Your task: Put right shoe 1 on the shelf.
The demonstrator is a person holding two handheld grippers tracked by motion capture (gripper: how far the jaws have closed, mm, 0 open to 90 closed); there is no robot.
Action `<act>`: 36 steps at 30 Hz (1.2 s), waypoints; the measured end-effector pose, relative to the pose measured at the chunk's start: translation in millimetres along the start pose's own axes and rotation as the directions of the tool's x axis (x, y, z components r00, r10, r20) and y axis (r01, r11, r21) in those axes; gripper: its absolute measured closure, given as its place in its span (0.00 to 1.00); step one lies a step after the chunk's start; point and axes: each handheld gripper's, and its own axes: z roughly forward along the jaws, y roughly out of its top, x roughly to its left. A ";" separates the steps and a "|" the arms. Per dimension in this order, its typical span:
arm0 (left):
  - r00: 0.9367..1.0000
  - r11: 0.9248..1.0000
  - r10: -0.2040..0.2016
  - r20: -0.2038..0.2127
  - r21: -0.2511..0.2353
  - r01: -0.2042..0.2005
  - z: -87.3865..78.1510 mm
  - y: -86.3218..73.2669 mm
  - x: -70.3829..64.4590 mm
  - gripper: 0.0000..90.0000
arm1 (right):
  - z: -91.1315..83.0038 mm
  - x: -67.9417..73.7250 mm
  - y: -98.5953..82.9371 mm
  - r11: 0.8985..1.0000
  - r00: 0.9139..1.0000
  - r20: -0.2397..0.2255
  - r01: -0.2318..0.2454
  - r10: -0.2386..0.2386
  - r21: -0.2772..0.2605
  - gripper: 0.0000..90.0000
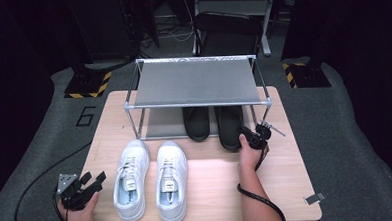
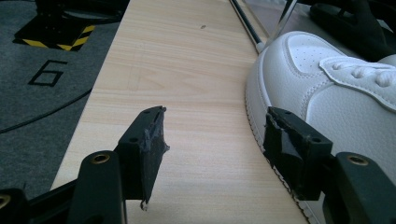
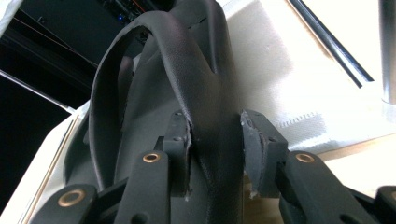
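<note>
black shoes (image 1: 229,126) on rack (image 1: 197,104) lower shelf, right gripper (image 1: 250,137) clamped on right one's heel | white sneakers (image 1: 149,180) lower centre, unshelved | left gripper (image 1: 89,184) wide, empty

My right tongs (image 3: 215,154) bite matt black leather-like heel of the right black shoe (image 1: 228,126), smooth with a faint grain. At lower left, my left tongs (image 2: 212,149) carry chewed, rough black pads. The white sneaker (image 2: 327,98) looks soft-sheened, perforated leather. Pale wood-grain counter (image 2: 187,70); shiny metal rack tubes (image 1: 196,104), grey matt cloth shelf.
</note>
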 end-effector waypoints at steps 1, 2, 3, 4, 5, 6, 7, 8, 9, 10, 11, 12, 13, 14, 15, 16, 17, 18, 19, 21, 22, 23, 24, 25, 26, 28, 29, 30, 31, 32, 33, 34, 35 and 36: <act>1.000 1.000 0.000 0.004 0.005 0.000 -0.3 0.2 -0.1 0.43 | 0.2 0.9 0.2 1.000 1.000 0.008 -0.013 0.013 0.009 0.72; 1.000 1.000 0.001 0.005 0.011 -0.001 -0.7 0.5 0.0 0.43 | 0.6 1.1 0.4 1.000 0.999 -0.008 -0.031 0.031 0.004 0.72; 1.000 1.000 0.001 0.004 0.008 -0.001 -0.5 0.4 0.1 0.43 | 1.2 0.3 0.4 1.000 1.000 0.001 -0.029 0.029 0.004 0.72; 1.000 1.000 -0.001 0.001 0.000 0.001 0.0 0.1 0.0 0.43 | 1.8 0.5 0.7 0.999 0.999 -0.003 -0.035 0.035 0.003 0.72; 1.000 1.000 -0.001 0.001 0.000 0.001 0.1 0.0 0.2 0.43 | 3.0 3.2 1.6 0.998 0.998 -0.021 -0.062 0.062 0.003 0.72; 1.000 1.000 -0.001 0.001 0.000 0.001 0.1 0.0 0.3 0.43 | 3.8 3.7 2.0 0.998 0.998 -0.016 -0.058 0.058 0.000 0.72; 1.000 1.000 0.000 0.003 0.003 0.000 0.1 0.0 0.6 0.43 | 5.1 4.7 2.5 0.998 0.998 -0.019 -0.061 0.061 -0.002 0.72; 1.000 1.000 0.001 0.005 0.009 -0.001 -0.1 0.2 0.7 0.43 | 6.6 4.2 2.8 0.998 0.998 -0.009 -0.056 0.056 -0.005 0.72; 1.000 1.000 0.001 0.005 0.010 -0.001 0.1 0.2 0.8 0.43 | 7.3 3.9 2.7 0.998 0.998 0.001 -0.058 0.058 -0.008 0.72; 1.000 1.000 0.001 0.005 0.009 -0.001 0.2 0.2 0.7 0.43 | 8.6 4.6 2.6 0.998 0.998 -0.009 -0.063 0.063 -0.011 0.72; 1.000 1.000 0.002 0.006 0.013 -0.002 0.0 0.4 0.7 0.43 | 9.6 3.9 2.4 0.998 0.998 0.007 -0.055 0.055 -0.011 0.72; 1.000 1.000 0.002 0.005 0.014 -0.002 0.0 0.4 0.6 0.43 | 11.2 4.8 2.2 0.997 0.997 -0.001 -0.072 0.072 -0.012 0.72; 1.000 1.000 0.001 0.006 0.014 -0.001 0.1 0.3 0.5 0.43 | 12.2 4.6 1.9 0.997 0.997 -0.001 -0.074 0.074 -0.011 0.72; 1.000 1.000 0.000 0.005 0.015 0.000 0.1 0.2 0.5 0.43 | 13.8 4.9 1.2 0.997 0.997 -0.010 -0.079 0.079 -0.015 0.72; 1.000 1.000 -0.001 0.006 0.014 0.001 0.2 0.1 0.5 0.43 | 15.1 4.6 0.8 0.998 0.998 0.003 -0.066 0.066 -0.023 0.72; 1.000 1.000 -0.001 0.006 0.014 0.001 0.1 0.1 0.5 0.43 | 15.5 5.2 -0.6 0.998 0.998 0.024 -0.058 0.058 -0.029 0.72; 1.000 1.000 -0.001 0.006 0.014 0.001 0.1 0.0 0.5 0.43 | 16.3 6.6 -0.9 0.997 0.998 0.014 -0.067 0.068 -0.034 0.72; 1.000 1.000 -0.001 0.006 0.014 0.001 0.1 0.0 0.7 0.43 | 18.2 6.2 -1.4 0.998 0.998 0.026 -0.061 0.062 -0.024 0.72; 1.000 1.000 -0.002 0.005 0.014 0.002 0.2 -0.1 0.7 0.43 | 19.6 5.1 -1.9 0.999 0.998 0.028 -0.051 0.051 -0.018 0.72; 1.000 1.000 -0.003 0.005 0.016 0.003 0.2 -0.3 1.1 0.43 | 23.0 7.0 -1.4 0.998 0.998 0.029 -0.063 0.063 -0.023 0.72; 1.000 1.000 -0.002 0.005 0.017 0.002 0.1 -0.4 1.2 0.43 | 24.3 5.7 -2.0 0.998 0.998 0.030 -0.055 0.055 -0.023 0.72; 1.000 1.000 -0.002 0.005 0.017 0.002 0.2 -0.4 1.3 0.43 | 25.7 5.8 -1.7 0.998 0.998 0.026 -0.052 0.053 -0.026 0.72; 1.000 1.000 -0.001 0.005 0.018 0.001 0.2 -0.4 1.4 0.43 | 26.4 6.3 -1.4 0.998 0.998 0.018 -0.057 0.057 -0.027 0.72; 1.000 1.000 0.000 0.006 0.021 0.000 0.2 -0.5 1.6 0.43 | 27.1 6.7 -1.0 0.998 0.998 0.044 -0.054 0.055 -0.017 0.72; 1.000 1.000 0.000 0.006 0.019 0.000 0.5 -0.6 1.6 0.43 | 28.3 6.9 -0.5 0.998 0.997 0.042 -0.057 0.057 -0.017 0.72; 1.000 1.000 0.001 0.005 0.020 -0.001 0.5 -0.6 1.6 0.43 | 30.4 6.3 1.0 0.999 0.998 0.044 -0.042 0.043 -0.025 0.72; 1.000 1.000 0.000 0.005 0.021 0.000 0.5 -0.6 1.5 0.43 | 31.2 6.2 1.7 0.999 0.998 0.048 -0.040 0.041 -0.022 0.72; 1.000 1.000 0.000 0.005 0.022 0.000 0.4 -0.7 1.5 0.43 | 32.1 5.5 2.6 0.999 0.998 0.043 -0.035 0.036 -0.025 0.72; 1.000 1.000 -0.001 0.005 0.021 0.001 0.5 -0.7 1.5 0.43 | 32.2 5.3 3.2 0.999 0.998 0.046 -0.033 0.034 -0.019 0.72; 1.000 1.000 -0.001 0.004 0.021 0.001 0.6 -0.7 1.6 0.43 | 33.4 5.4 4.7 0.999 0.999 0.038 -0.031 0.032 -0.026 0.72; 1.000 1.000 -0.001 0.004 0.020 0.001 0.7 -0.8 1.6 0.43 | 33.5 6.0 5.7 0.999 0.998 0.046 -0.040 0.041 -0.019 0.72; 1.000 1.000 -0.003 0.002 0.014 0.003 1.3 -1.1 1.5 0.43 | 34.5 4.4 6.6 0.999 0.998 0.051 -0.023 0.024 -0.022 0.72; 1.000 1.000 -0.002 0.002 0.017 0.002 1.4 -1.2 1.5 0.43 | 35.4 4.4 7.6 1.000 0.998 0.051 -0.021 0.022 -0.020 0.72; 1.000 1.000 -0.002 0.002 0.015 0.002 1.7 -1.4 1.4 0.43 | 36.2 5.0 9.6 0.999 0.998 0.052 -0.024 0.025 -0.022 0.72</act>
